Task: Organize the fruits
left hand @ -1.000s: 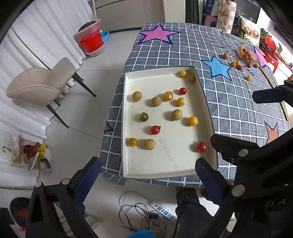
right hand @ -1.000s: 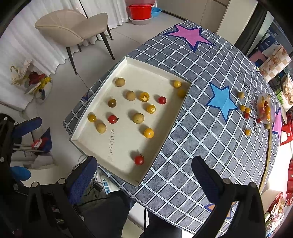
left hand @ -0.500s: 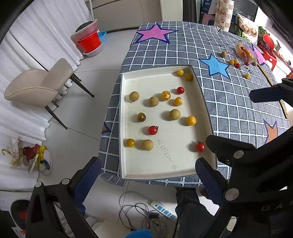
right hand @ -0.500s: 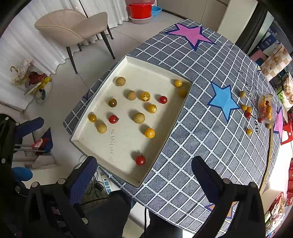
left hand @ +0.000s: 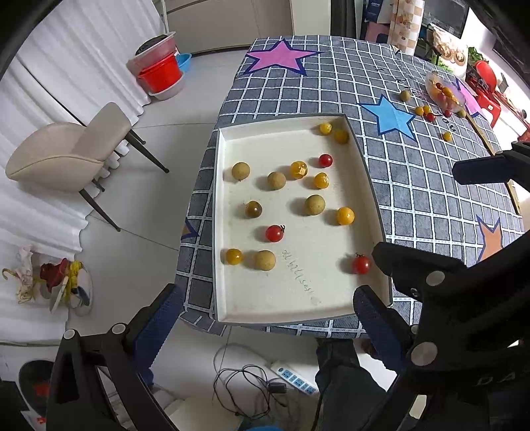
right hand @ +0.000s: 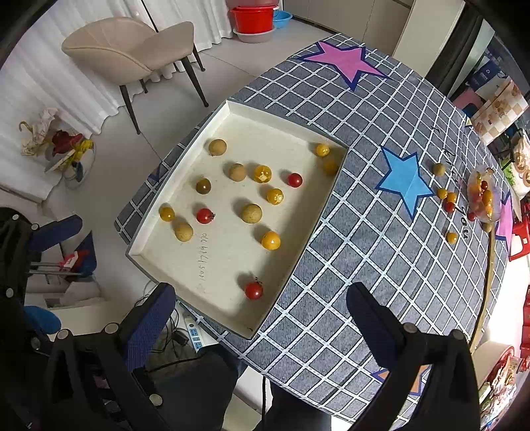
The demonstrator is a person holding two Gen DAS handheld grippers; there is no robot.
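Observation:
A white tray [left hand: 331,308] [right hand: 298,232] lies on the checked tablecloth at the table's near edge. It holds several small fruits: red tomatoes [left hand: 274,233] [right hand: 254,290], yellow tomatoes [left hand: 345,215] [right hand: 271,240] and tan longans [left hand: 314,204] [right hand: 251,213]. More fruits [left hand: 424,109] [right hand: 445,194] lie loose at the far right beside a clear bowl [left hand: 442,91] [right hand: 482,195]. My left gripper [left hand: 265,315] is open and empty above the tray's near edge. My right gripper [right hand: 261,315] is open and empty above the tray's near right corner.
A beige chair [left hand: 66,149] [right hand: 132,49] stands on the floor left of the table. Red basins [left hand: 159,73] [right hand: 253,16] sit further back. A power strip and cable [left hand: 291,381] lie on the floor below. A person's legs [right hand: 215,381] are at the table's edge.
Both grippers have drifted slightly; the tray sits a little lower and closer in the views. No fruit has moved. Both grippers stay open.

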